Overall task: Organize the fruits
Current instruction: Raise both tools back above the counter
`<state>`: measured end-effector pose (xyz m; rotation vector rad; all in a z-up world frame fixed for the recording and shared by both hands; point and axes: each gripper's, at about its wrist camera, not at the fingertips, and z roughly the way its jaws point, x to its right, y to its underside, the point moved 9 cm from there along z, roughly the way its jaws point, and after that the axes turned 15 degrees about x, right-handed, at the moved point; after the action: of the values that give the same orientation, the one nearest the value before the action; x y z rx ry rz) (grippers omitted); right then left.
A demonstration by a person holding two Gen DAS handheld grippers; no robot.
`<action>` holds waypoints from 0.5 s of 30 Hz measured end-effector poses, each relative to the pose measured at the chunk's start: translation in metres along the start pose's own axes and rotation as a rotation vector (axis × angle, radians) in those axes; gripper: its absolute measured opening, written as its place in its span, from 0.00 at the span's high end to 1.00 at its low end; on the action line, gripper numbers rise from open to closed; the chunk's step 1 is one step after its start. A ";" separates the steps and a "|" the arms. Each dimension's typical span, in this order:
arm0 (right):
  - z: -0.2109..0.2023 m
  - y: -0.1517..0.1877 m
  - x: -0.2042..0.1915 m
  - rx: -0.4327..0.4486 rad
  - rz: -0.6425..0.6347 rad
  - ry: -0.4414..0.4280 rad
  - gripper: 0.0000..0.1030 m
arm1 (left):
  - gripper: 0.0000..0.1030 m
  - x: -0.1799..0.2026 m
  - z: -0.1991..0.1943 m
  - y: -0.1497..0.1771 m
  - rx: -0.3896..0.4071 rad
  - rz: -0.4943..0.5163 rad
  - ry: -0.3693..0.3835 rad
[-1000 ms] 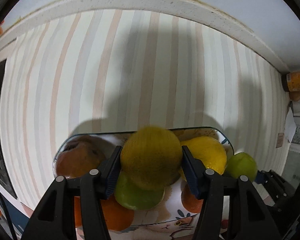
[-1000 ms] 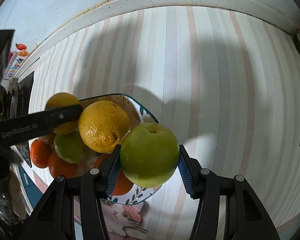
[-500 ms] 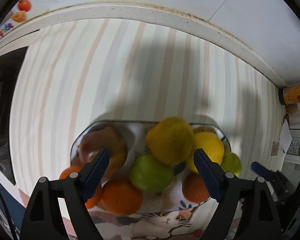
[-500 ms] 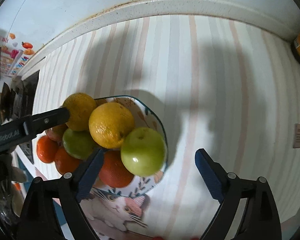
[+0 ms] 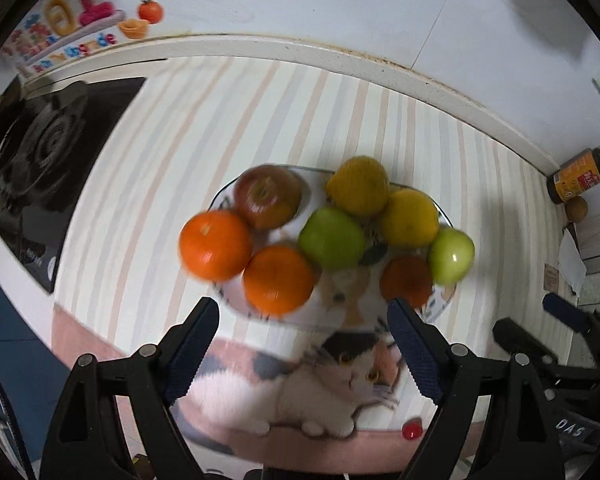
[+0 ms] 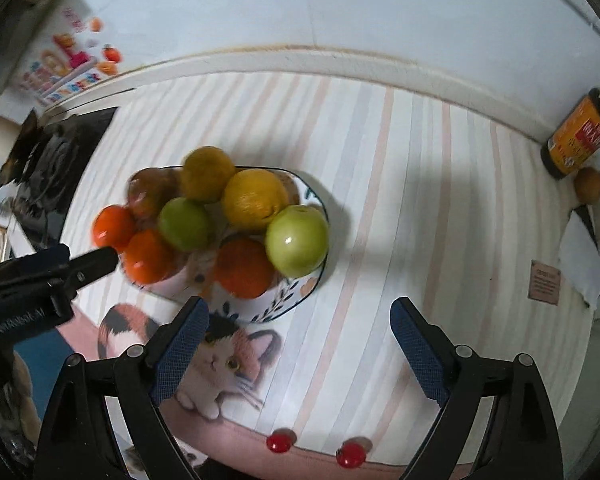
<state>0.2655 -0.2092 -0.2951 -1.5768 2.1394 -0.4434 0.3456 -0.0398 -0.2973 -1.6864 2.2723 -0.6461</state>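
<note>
A patterned plate (image 5: 444,308) (image 6: 296,304) on the striped mat holds several fruits: oranges (image 5: 278,280) (image 6: 242,266), green apples (image 5: 332,238) (image 6: 298,240), yellow citrus (image 5: 408,218) (image 6: 254,198) and a red apple (image 5: 268,196). My left gripper (image 5: 304,344) is open and empty, above and in front of the plate. My right gripper (image 6: 300,344) is open and empty, in front of the plate's right side. The left gripper also shows at the left edge of the right wrist view (image 6: 88,266).
A gas stove (image 5: 36,152) sits at the left. An orange-labelled bottle (image 6: 578,136) and a small brown fruit (image 6: 588,184) stand at the back right by the wall. A cat picture (image 6: 224,360) marks the mat's front edge.
Both grippers opened, leaving the yellow-green citrus and the green apple on the plate, then pulled back and up away from the plate.
</note>
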 end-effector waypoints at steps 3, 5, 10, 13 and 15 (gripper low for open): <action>-0.023 0.007 -0.008 0.028 -0.035 -0.018 0.08 | 0.16 -0.003 -0.023 0.010 0.044 -0.007 -0.016; -0.038 0.011 -0.012 0.046 -0.057 -0.021 0.08 | 0.16 -0.005 -0.040 0.016 0.076 -0.013 -0.025; -0.078 0.017 -0.025 0.101 -0.099 -0.041 0.08 | 0.16 -0.007 -0.078 0.027 0.126 -0.039 -0.034; -0.102 0.021 -0.030 0.119 -0.105 -0.057 0.09 | 0.16 -0.004 -0.102 0.028 0.176 -0.025 -0.047; -0.118 0.020 -0.032 0.139 -0.108 -0.063 0.08 | 0.16 -0.002 -0.118 0.030 0.208 -0.021 -0.056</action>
<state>0.1955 -0.1734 -0.2001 -1.6111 1.9396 -0.5578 0.2691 -0.0063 -0.2087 -1.6099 2.0724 -0.7994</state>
